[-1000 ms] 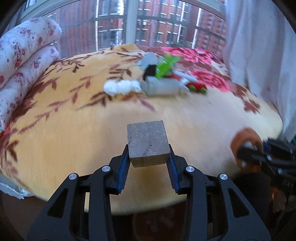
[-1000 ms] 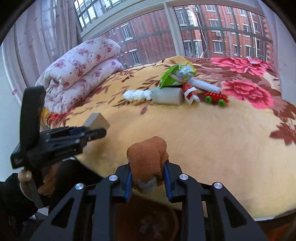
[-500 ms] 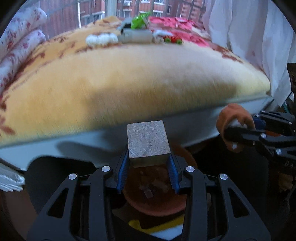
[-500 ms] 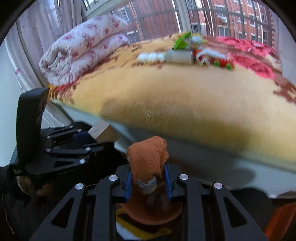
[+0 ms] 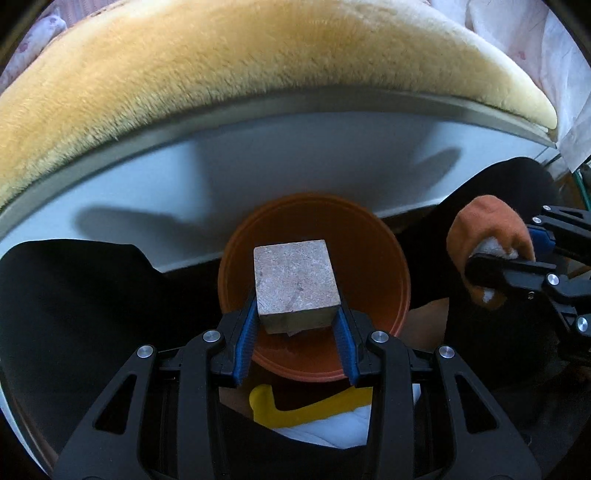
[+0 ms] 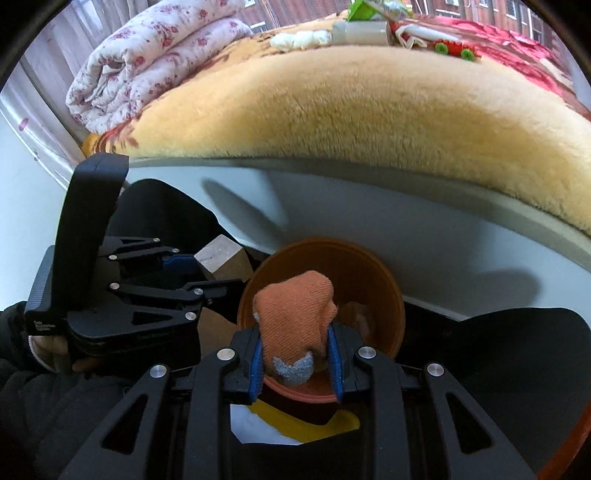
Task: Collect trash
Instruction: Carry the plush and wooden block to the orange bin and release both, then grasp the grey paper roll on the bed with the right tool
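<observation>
My left gripper [image 5: 295,332] is shut on a grey-brown block [image 5: 295,284] and holds it over an orange bin [image 5: 369,258] on the floor beside the bed. My right gripper [image 6: 295,358] is shut on an orange sock [image 6: 295,314] with a grey toe, also over the orange bin [image 6: 369,273]. The sock [image 5: 487,229] and right gripper show at the right of the left wrist view. The block [image 6: 221,254] and left gripper show at the left of the right wrist view. More trash [image 6: 362,31] lies far back on the bed.
The bed's yellow plush blanket [image 6: 369,110] and white bed frame [image 5: 258,162] stand just behind the bin. A folded floral quilt [image 6: 147,62] lies at the bed's left. A yellow and white item [image 5: 314,410] lies below the bin. Dark clothing flanks the bin.
Both grippers have dropped from above the bed to below its edge and tilted down. The block and the sock now hang over the orange bin. Both stay gripped.
</observation>
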